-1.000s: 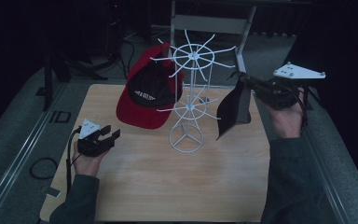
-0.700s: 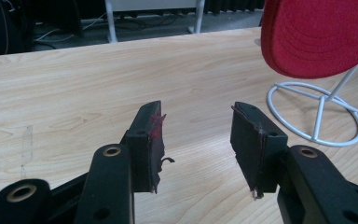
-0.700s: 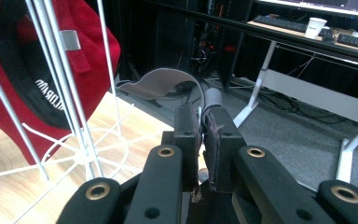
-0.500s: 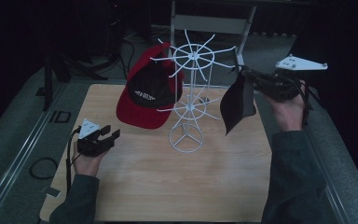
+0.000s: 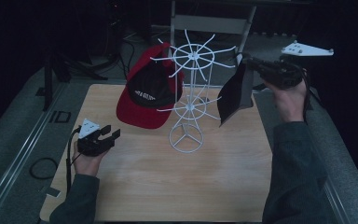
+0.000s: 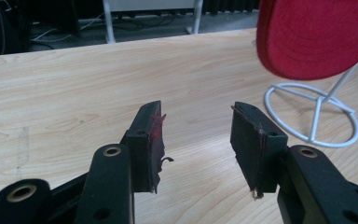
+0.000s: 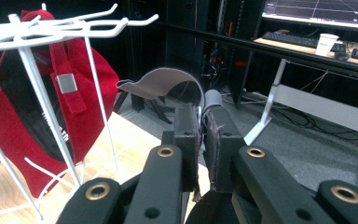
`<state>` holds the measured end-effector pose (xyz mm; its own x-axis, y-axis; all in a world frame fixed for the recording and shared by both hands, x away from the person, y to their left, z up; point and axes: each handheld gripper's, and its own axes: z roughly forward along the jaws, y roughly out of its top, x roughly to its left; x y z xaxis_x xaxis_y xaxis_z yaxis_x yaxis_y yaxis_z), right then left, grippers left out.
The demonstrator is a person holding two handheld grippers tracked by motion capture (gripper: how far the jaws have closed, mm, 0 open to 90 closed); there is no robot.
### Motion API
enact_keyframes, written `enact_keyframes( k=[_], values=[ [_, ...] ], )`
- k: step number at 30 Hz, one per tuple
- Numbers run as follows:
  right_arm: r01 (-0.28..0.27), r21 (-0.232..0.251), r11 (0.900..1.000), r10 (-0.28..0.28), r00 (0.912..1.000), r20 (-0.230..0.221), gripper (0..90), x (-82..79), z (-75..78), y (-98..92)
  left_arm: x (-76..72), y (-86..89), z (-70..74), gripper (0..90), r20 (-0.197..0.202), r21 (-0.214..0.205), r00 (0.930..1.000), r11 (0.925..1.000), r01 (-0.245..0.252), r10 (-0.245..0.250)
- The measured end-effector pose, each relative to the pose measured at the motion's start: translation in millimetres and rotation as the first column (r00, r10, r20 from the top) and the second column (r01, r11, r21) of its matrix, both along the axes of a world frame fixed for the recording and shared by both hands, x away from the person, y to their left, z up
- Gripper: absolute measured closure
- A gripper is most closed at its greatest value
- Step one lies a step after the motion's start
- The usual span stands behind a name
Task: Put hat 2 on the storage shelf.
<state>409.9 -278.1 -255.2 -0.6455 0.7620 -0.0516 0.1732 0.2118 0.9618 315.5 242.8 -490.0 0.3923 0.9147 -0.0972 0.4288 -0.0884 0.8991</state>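
1. Standing in the middle of the light wooden table [image 5: 135, 196] is a white wire hat rack [image 5: 189, 105] with two tiers of hooks on a ring base; its upper hooks are reaching out toward the dark cap [image 5: 235, 93] you are holding just to their right.
2. Hanging on the rack's left side is a red baseball cap with a black panel [image 5: 147, 95], its brim drooping over the table.
3. Sitting behind the table are a grey metal frame and dark cables on the floor.
4. You are holding the right gripper [image 5: 247, 60] raised at the level of the top hooks, pointing left, with your forearm coming up from the lower right.
5. Its jaws are clamped on the dark cap's edge, and the cap is dangling below them, clear of the table.
6. You are resting the left gripper [image 5: 112, 135] low at the table's left edge, jaws parted with nothing between them, aimed toward the rack's base.
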Motion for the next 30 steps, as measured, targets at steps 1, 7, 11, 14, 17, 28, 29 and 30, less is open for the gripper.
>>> enact_keyframes(
  k=[1, 7, 11, 14, 17, 28, 29, 30],
  values=[
    [0.001, 0.0, 1.0, -0.001, 1.0, -0.003, 84.2, 1.3, 0.9, -0.1, 0.0, -0.2, 0.5, 54.3, 0.002, 0.003, 1.0, 1.0, 0.001, -0.001],
    [-0.023, 0.049, 0.9985, 0.024, 0.9994, -0.025, 84.2, 8.3, 2.1, -1.4, -0.5, -2.7, 2.5, 54.3, 0.004, -0.011, 1.0, 0.9999, 0.008, -0.008],
    [-0.023, 0.062, 0.9978, 0.025, 0.9991, -0.034, 84.2, 11.3, 2.8, -2.1, -1.2, -3.2, 3.7, 54.3, 0.009, -0.006, 0.9999, 0.9999, 0.013, -0.013],
    [-0.02, 0.061, 0.998, 0.022, 0.9992, -0.035, 84.2, 11.7, 4.5, -2.9, -1.2, -2.7, 3.9, 54.3, 0.009, -0.009, 0.9999, 0.9999, 0.01, -0.01],
    [-0.02, 0.058, 0.9981, 0.021, 0.9993, -0.031, 84.2, 10.8, 6.3, -3.6, -2.0, -3.1, 4.3, 54.3, 0.012, -0.009, 0.9999, 0.9999, 0.012, -0.012],
    [-0.019, 0.051, 0.9985, 0.019, 0.9998, -0.005, 84.2, 3.6, 17.3, -3.7, -4.2, -4.3, 5.4, 54.3, 0.017, -0.008, 0.9997, 0.9998, 0.02, -0.02],
    [-0.019, 0.052, 0.9984, 0.019, 0.9998, -0.003, 84.2, 3.2, 18.6, -3.5, -4.3, -4.3, 5.6, 54.3, 0.019, -0.01, 0.9996, 0.9998, 0.019, -0.019],
    [-0.018, 0.051, 0.9985, 0.019, 0.9998, 0.0, 84.2, 2.9, 19.8, -3.6, -4.3, -4.2, 5.7, 54.3, 0.019, -0.01, 0.9996, 0.9998, 0.02, -0.02]
  ],
)
